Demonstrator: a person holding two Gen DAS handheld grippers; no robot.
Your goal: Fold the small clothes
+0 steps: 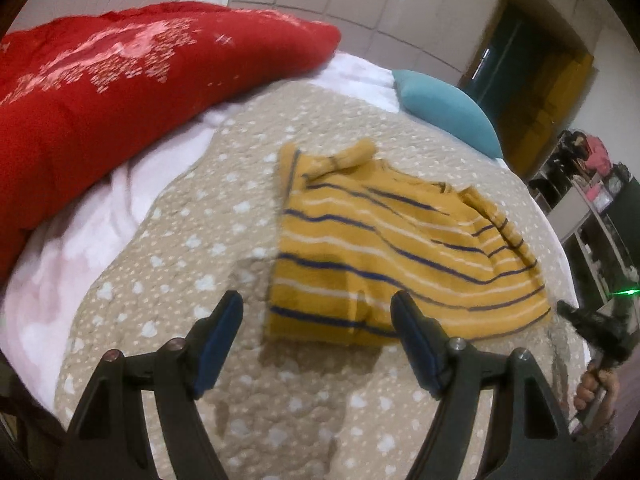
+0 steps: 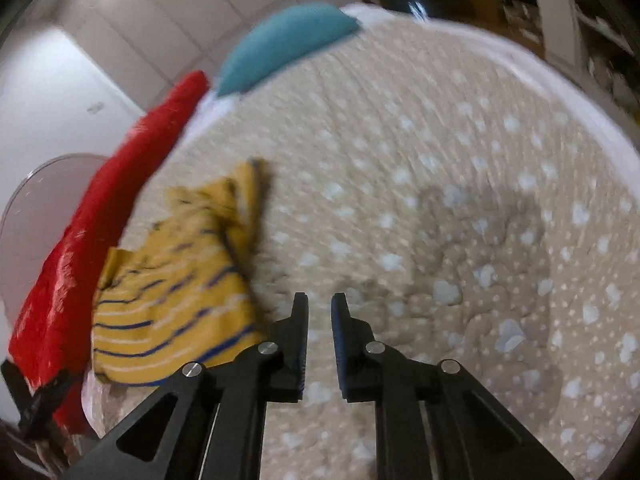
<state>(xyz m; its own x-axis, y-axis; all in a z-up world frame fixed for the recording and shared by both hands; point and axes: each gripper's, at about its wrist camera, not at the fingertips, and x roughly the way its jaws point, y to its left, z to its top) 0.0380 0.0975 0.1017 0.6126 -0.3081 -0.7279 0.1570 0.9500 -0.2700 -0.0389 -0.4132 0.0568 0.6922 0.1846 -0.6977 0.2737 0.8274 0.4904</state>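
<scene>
The left gripper (image 1: 316, 312) hangs with its jaws wide apart and empty, just above the near hem of the striped yellow top (image 1: 384, 248), which lies partly folded on the dotted quilt (image 1: 168, 280). The right gripper (image 2: 320, 308) is nearly together, holding nothing, over bare quilt beside the top. Best to pinch one hem corner cleanly, catching every layer but no quilt.

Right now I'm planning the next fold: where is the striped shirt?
The striped shirt lies on the dotted quilt, right of the red pillow, below the teal cushion.
</scene>
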